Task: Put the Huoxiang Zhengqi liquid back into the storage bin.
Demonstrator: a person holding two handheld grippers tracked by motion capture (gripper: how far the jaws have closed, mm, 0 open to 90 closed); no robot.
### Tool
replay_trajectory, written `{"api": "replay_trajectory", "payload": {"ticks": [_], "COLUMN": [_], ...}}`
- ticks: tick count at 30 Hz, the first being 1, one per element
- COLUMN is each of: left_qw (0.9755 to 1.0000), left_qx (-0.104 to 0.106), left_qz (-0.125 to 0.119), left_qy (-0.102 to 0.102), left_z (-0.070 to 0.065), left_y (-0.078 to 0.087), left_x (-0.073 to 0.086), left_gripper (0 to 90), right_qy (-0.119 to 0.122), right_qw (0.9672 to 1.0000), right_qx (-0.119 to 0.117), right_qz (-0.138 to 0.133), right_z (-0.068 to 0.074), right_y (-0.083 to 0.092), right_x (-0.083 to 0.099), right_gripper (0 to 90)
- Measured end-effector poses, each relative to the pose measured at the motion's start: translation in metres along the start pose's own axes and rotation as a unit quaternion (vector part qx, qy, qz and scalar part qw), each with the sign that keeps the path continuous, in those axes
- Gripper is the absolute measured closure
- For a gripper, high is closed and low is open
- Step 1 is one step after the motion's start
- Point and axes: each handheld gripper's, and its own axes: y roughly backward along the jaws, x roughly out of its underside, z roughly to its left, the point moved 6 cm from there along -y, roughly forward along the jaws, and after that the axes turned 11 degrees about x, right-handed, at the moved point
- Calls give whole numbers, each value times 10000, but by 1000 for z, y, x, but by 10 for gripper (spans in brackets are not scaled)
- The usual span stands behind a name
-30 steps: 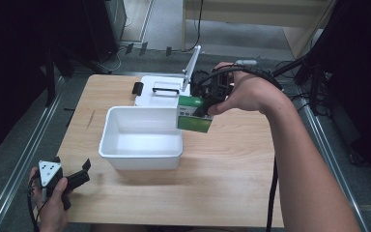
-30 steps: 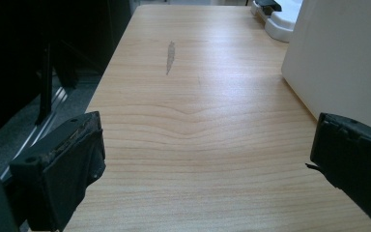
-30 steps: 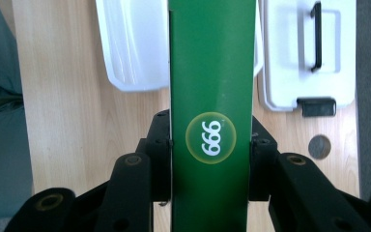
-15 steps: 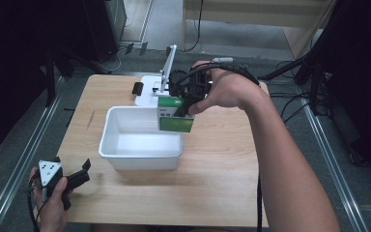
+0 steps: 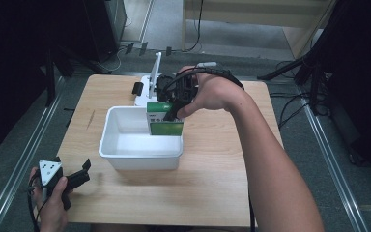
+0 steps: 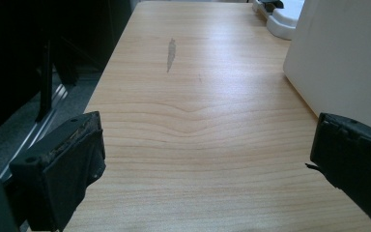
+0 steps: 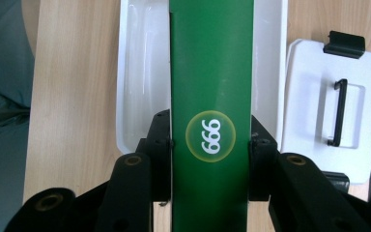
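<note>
Item: green box [image 5: 164, 121], rectangular carton with a round "666" emblem on its narrow face [image 7: 210, 137]. Held upright, long axis roughly vertical, lower end hanging over the right-hand part of the tub's opening; whether it touches the tub floor cannot be told.

Item: right gripper [image 5: 170, 112], pointing downward from above, clamped on the green box, one pad on each broad side [image 7: 160, 145]. The box lies directly below and ahead of it, along its own line of sight.

Item: white tub [image 5: 140, 153], open-topped, rectangular, mid-surface, apparently empty. Its opening sits straight beneath the box, so the likely next move is a plain descent, with the box's near edge close to the tub's right wall.

Item: white lid [image 7: 335, 111], with black handle and clips, lying flat just behind the tub.

Item: left gripper [image 5: 75, 178], resting at the near left corner of the surface [image 5: 212, 193], spread wide, holding nothing; well apart from the box. The right hand is the nearer.
</note>
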Motion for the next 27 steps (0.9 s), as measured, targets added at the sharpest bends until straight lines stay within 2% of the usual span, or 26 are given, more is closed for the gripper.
{"api": "replay_trajectory", "payload": {"ticks": [5, 18, 27], "left_qw": [10000, 10000, 10000], "left_qx": [2, -12, -44], "left_qz": [13, 15, 24], "left_qy": [-4, 17, 55], "left_z": [0, 0, 1], "left_y": [0, 0, 0], "left_x": [0, 0, 0], "left_gripper": [0, 0, 0], "right_qy": [58, 33, 9], "right_qw": [10000, 9999, 9997], "right_qx": [-73, -142, -239], "right_qz": [-2, 27, 49], "right_z": [1, 3, 5], "right_y": [-8, -30, -52], "right_x": [-1, 5, 10], "right_gripper": [642, 641, 641]}}
